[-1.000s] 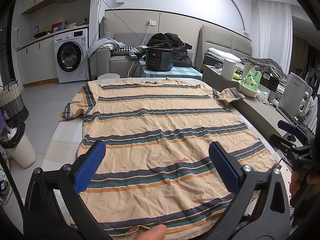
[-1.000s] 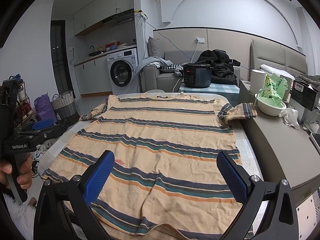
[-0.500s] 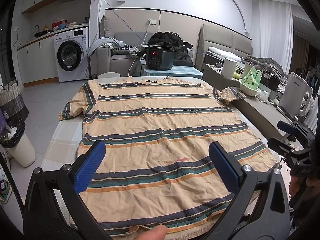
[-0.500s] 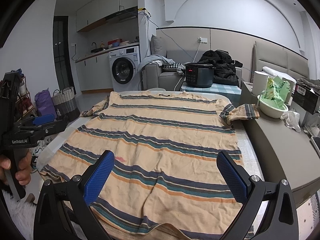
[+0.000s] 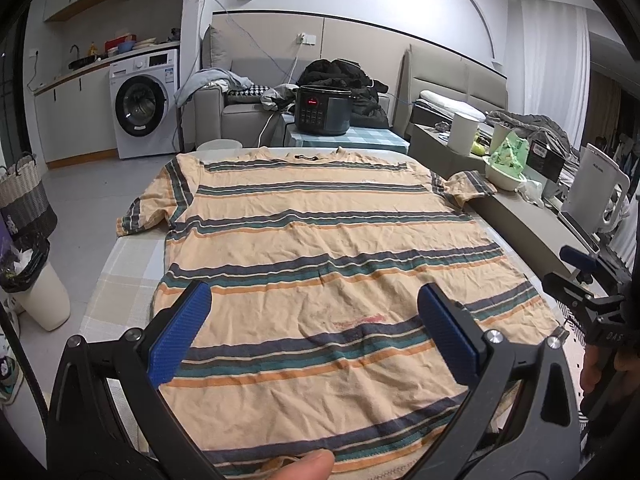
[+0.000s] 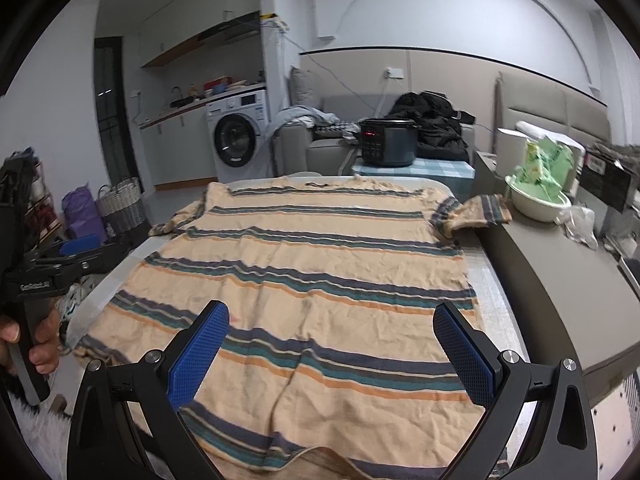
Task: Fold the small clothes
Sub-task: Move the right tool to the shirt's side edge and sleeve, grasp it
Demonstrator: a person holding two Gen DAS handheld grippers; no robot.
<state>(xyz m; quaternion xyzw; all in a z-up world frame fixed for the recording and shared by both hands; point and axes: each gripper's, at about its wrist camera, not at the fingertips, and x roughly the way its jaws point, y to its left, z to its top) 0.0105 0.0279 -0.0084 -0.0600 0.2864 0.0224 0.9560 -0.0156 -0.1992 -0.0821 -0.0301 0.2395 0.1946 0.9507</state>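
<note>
The shirt (image 5: 320,264) lies flat and face up on the worktop (image 5: 120,276), its long axis running straight away from both grippers: hem nearest, collar at the far end, one sleeve hanging off each side. Both grippers hover over the hem end. The left gripper (image 5: 314,332) sits above the hem's left half, the right gripper (image 6: 332,352) above the right half, so each is nearer its own bottom corner and side edge. Judging from this, the first fold turns on reaching a hem corner or a side edge. Both grippers have their blue pads spread wide apart, holding nothing and touching no cloth. A small ridge of fabric rises near the hem (image 6: 288,392) in the right wrist view
</note>
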